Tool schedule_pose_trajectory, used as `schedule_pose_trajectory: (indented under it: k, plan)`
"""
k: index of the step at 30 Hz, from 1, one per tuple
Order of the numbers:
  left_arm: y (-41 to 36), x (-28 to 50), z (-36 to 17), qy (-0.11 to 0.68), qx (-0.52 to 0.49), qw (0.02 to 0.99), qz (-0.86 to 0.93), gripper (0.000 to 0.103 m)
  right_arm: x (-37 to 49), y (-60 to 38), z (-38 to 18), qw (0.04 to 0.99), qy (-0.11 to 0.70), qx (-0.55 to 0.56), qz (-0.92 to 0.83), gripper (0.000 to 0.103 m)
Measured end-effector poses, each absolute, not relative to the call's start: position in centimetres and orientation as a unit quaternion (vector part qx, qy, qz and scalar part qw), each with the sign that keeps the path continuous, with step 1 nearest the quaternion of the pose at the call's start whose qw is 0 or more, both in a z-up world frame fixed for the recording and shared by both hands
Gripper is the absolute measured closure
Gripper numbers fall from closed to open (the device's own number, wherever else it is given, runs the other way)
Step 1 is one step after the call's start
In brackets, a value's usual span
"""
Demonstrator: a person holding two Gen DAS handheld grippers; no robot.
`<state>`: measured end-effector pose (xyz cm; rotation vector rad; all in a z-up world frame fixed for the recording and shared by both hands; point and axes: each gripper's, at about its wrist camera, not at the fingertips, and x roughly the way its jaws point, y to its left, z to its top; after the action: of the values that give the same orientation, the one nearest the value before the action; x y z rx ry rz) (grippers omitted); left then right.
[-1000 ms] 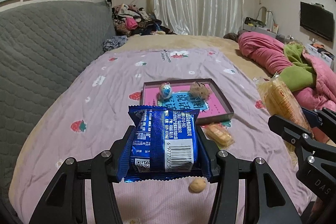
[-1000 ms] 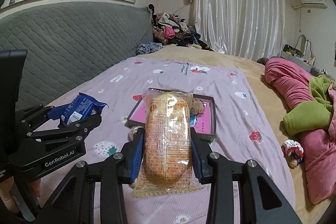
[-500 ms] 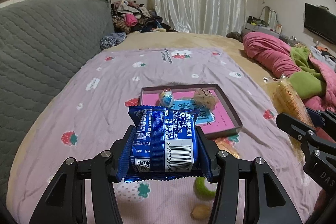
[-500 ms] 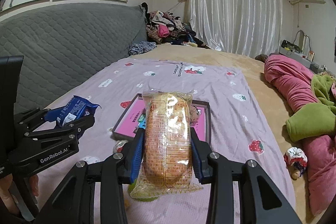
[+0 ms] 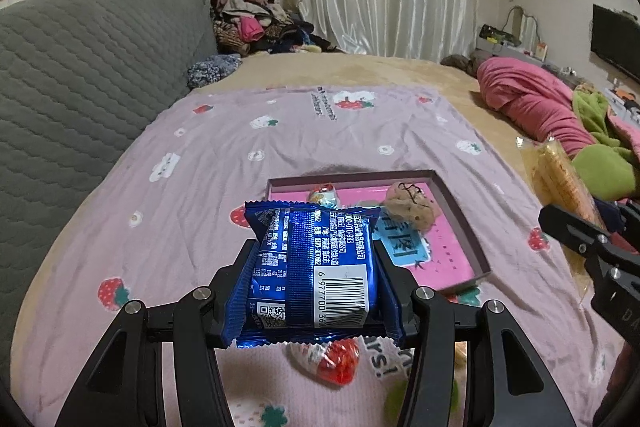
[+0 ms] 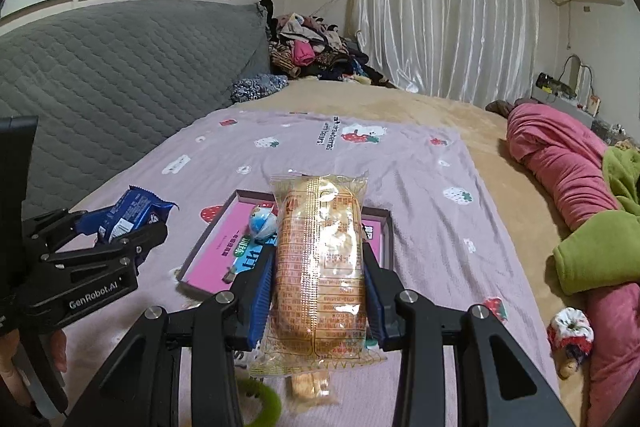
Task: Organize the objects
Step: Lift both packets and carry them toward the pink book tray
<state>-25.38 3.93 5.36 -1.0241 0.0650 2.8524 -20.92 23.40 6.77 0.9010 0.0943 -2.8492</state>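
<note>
Blue snack packet [image 5: 316, 267] and yellow bread pack [image 6: 320, 267] hang before the pink tray [image 5: 460, 223].

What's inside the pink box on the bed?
Inside the pink box sit a small blue egg toy and a lumpy tan cookie-like thing on a pink bottom with a blue label. The blue snack packet covers its near corner.

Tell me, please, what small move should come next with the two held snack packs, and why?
Probably carry both on over the pink tray and lower them: the left hand-held gripper clamps the blue pack, the right hand-held gripper the orange pack, short of it.
</note>
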Motion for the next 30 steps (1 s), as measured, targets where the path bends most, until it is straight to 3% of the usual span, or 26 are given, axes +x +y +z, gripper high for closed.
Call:
schedule_pose_trajectory:
  k: [11, 30]
  plan:
    - [5.1, -32.1, 0.4, 0.024, -0.355, 0.051, 0.933, 0.047, -27.2, 24.3, 2.7, 0.075, 0.018, 0.321, -0.944, 0.063]
    - [5.6, -37.3, -7.5, 0.020, -0.393, 0.057, 0.918, 0.047, -33.1, 25.5, -8.0, 0.068, 0.013, 0.393, -0.917, 0.063]
